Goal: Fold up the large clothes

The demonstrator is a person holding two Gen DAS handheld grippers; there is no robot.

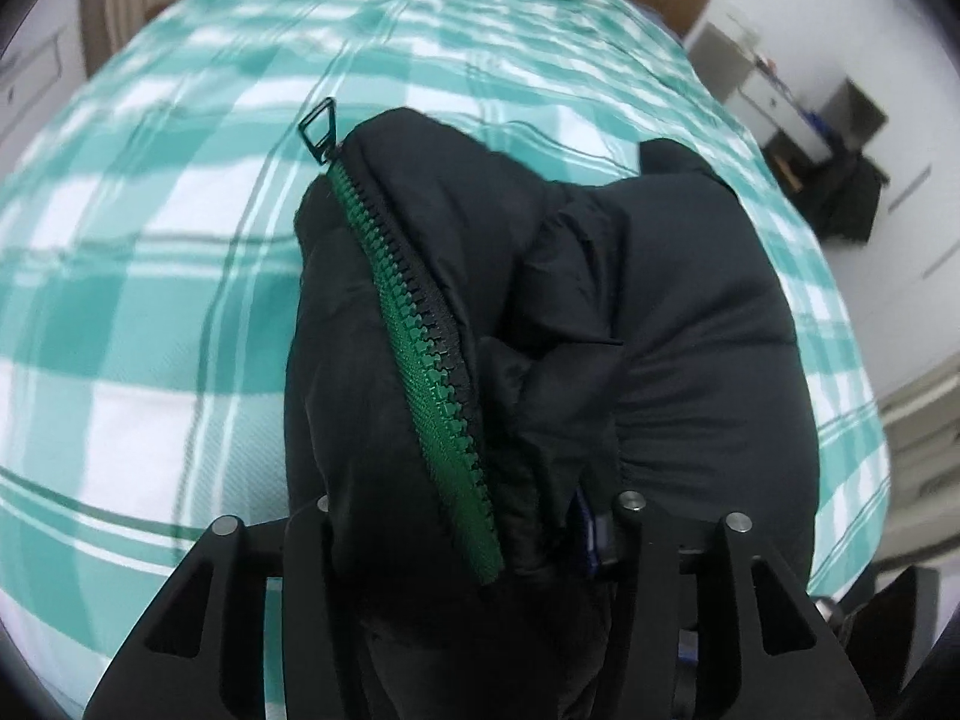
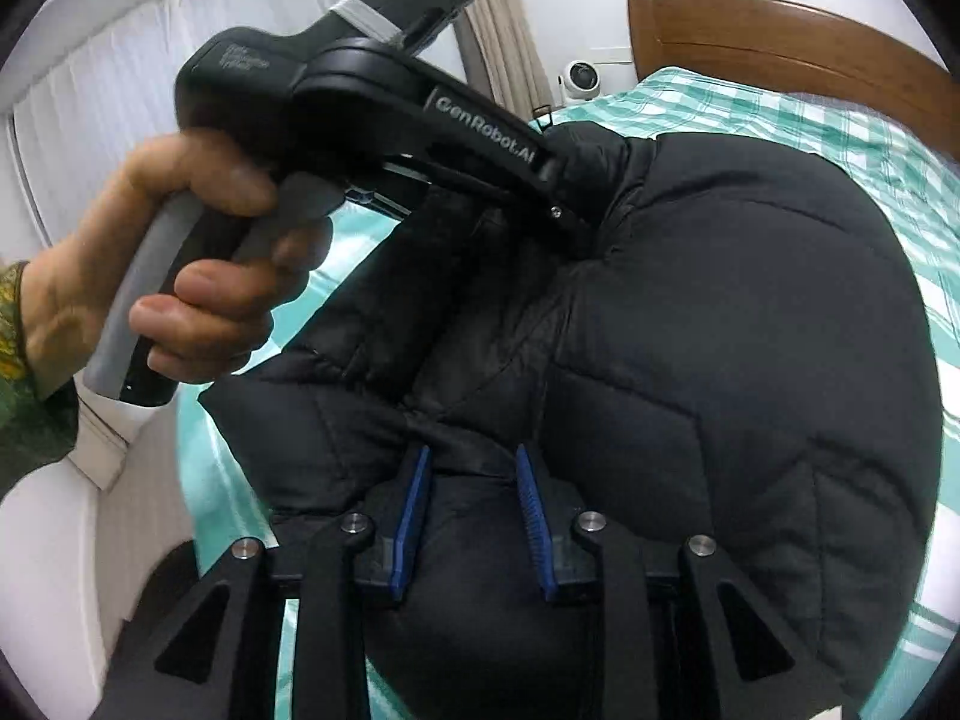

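Observation:
A black puffer jacket lies bunched on a bed with a green-and-white checked sheet. In the left wrist view the jacket shows a green zipper with a black pull at the top. My left gripper is shut on the jacket's zipper edge; its pads are mostly buried in fabric. My right gripper has blue pads closed on a thick fold of the jacket. The left gripper, held by a hand, also shows in the right wrist view, biting the jacket near its collar.
A wooden headboard stands at the bed's far end. A small white camera sits beside it. White curtains hang at the left. Dark furniture stands by the wall to the right of the bed.

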